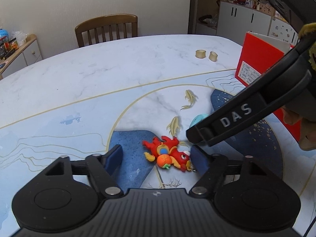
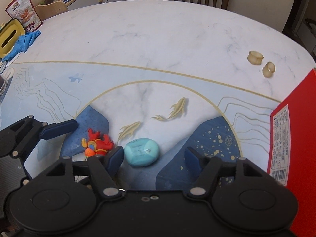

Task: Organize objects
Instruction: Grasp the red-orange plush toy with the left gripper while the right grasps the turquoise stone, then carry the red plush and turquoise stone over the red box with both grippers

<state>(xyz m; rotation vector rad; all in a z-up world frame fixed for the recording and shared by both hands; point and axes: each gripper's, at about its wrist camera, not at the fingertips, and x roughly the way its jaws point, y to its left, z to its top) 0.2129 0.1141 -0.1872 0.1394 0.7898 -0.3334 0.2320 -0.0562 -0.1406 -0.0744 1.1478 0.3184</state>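
Worktop (image 2: 150, 35) of pale marble print carries few things: one red toy (image 1: 169, 155), one teal block (image 2: 142, 151), two cream rings (image 2: 260, 63) and one red box (image 2: 296, 138). Left gripper (image 1: 158, 158) stands open, its two blue pads either side of the toy; the right pad is just beside the toy's head end, the left pad well clear, and neither visibly presses on it. The toy lies flat on a blue patch of the printed pattern, near the middle of the near edge. Right gripper (image 2: 153, 159) is also open around the block, its left pad touching or nearly touching the block's left side, which one I cannot tell, and its right pad apart from it. The block lies just right of the toy. Both rings stand side by side at the far right, apart from each other, with the box upright just nearer than them on the right edge. Two printed fish sit between toy and rings. At the far left lie one blue glove (image 2: 23, 41), one yellow container (image 2: 9, 37) and one printed packet (image 2: 23, 9). One wooden chair (image 1: 106, 29) stands behind the far edge.
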